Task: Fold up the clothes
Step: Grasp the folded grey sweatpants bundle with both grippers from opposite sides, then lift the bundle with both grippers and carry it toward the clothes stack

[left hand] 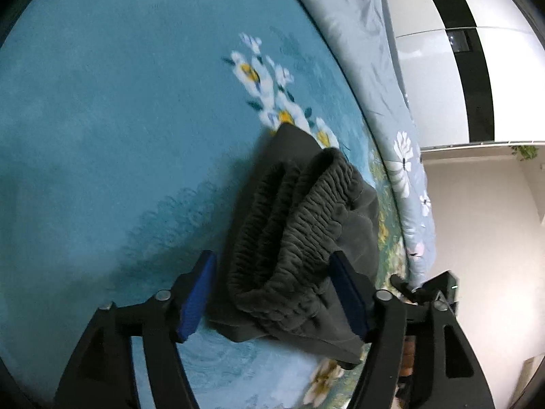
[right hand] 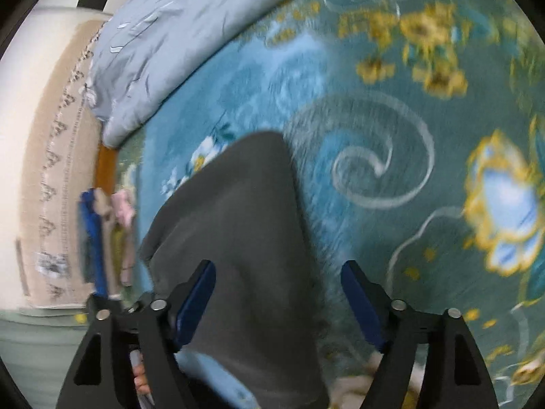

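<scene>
The left claw stands spread, its blue pads on either side of the ruched elastic waistband of a dark grey, soft knitted garment, likely trousers or shorts; the right-hand pad sits against the fabric or just beside it, the left-hand pad stands clear with bedcover showing in the gap, so nothing is pinched. The right claw is spread as well, and the smooth, plain end of the same dark grey garment runs up between its pads, closer to the left-hand pad and apart from the other; this view is smeared, so fine contact I cannot tell. The garment lies bunched and partly doubled over on a teal plush bedcover with white and yellow flowers and pale swirls, spread over a bed. From each claw the cloth reaches away forward, its long axis roughly in line with the fingers, narrowing to a rounded end. The left claw looks nearer the waistband, the right nearer the plain end, so I judge each would take its own end for the next fold. Beyond, a pale blue-grey quilt lies along the bed's edge, and a small stack of folded clothes rests near the far side.
</scene>
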Demonstrator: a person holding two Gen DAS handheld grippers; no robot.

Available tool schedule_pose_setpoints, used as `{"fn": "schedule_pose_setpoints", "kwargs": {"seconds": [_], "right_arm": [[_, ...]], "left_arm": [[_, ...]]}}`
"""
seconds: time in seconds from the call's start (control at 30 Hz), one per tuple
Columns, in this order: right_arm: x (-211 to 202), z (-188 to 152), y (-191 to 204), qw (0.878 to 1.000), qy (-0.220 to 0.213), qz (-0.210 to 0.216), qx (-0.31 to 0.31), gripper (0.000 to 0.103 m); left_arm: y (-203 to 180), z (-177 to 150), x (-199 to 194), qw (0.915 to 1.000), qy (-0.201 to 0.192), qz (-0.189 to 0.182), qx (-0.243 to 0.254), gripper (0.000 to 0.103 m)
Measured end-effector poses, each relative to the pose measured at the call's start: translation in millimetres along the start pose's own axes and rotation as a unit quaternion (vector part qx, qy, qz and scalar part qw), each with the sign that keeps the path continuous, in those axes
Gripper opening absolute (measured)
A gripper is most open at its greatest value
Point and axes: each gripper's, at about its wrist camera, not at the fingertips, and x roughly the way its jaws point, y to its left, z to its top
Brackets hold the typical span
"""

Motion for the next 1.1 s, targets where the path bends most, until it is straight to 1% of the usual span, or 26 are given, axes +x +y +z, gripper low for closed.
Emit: {"fn": "schedule_pose_setpoints", "kwargs": {"seconds": [0.07, 0.13, 0.27, 0.4, 0.53, 0.63, 0.7, 0.77, 0.87, 0.93, 1.03, 1.1], "right_arm": [[12, -3, -3, 1.0, 0.014, 0.021, 0.005, 0.085], [22, -4, -3, 0.999, 0.024, 0.029, 0.007, 0.085], [42, -4, -1, 0.998, 0.041, 0.037, 0.008, 0.086], [48, 0, 4, 0.998, 0.041, 0.047, 0.007, 0.087], [54, 3, 10, 0.998, 0.044, 0.051, 0.005, 0.087], [56, 7, 12, 0.998, 0.043, 0.051, 0.012, 0.087], [56, 8, 13, 0.998, 0.041, 0.046, 0.016, 0.087], [55, 9, 14, 0.998, 0.039, 0.04, 0.018, 0.087], [56, 8, 19, 0.999, 0.036, 0.023, 0.019, 0.086], [56, 8, 22, 0.999, 0.032, 0.012, 0.025, 0.085], [57, 7, 26, 0.999, 0.027, -0.003, 0.035, 0.077], [56, 7, 26, 0.999, 0.024, -0.01, 0.039, 0.069]], "left_arm": [[6, 3, 4, 0.9998, 0.006, -0.006, -0.017, 0.077], [10, 5, 7, 0.9995, 0.01, -0.012, -0.026, 0.08], [9, 8, 18, 0.9993, 0.022, -0.019, -0.024, 0.08], [10, 12, 33, 0.9988, 0.034, -0.018, -0.03, 0.083], [9, 19, 41, 0.9972, 0.04, -0.045, -0.045, 0.084], [11, 22, 47, 0.9964, 0.043, -0.053, -0.05, 0.084], [11, 24, 47, 0.9962, 0.043, -0.056, -0.052, 0.084], [9, 24, 48, 0.9971, 0.04, -0.05, -0.042, 0.083], [6, 24, 48, 0.9979, 0.038, -0.044, -0.03, 0.077], [5, 24, 48, 0.9981, 0.036, -0.041, -0.027, 0.071], [2, 24, 47, 0.9985, 0.034, -0.037, -0.021, 0.064], [-1, 24, 46, 0.9989, 0.031, -0.032, -0.015, 0.061]]}}
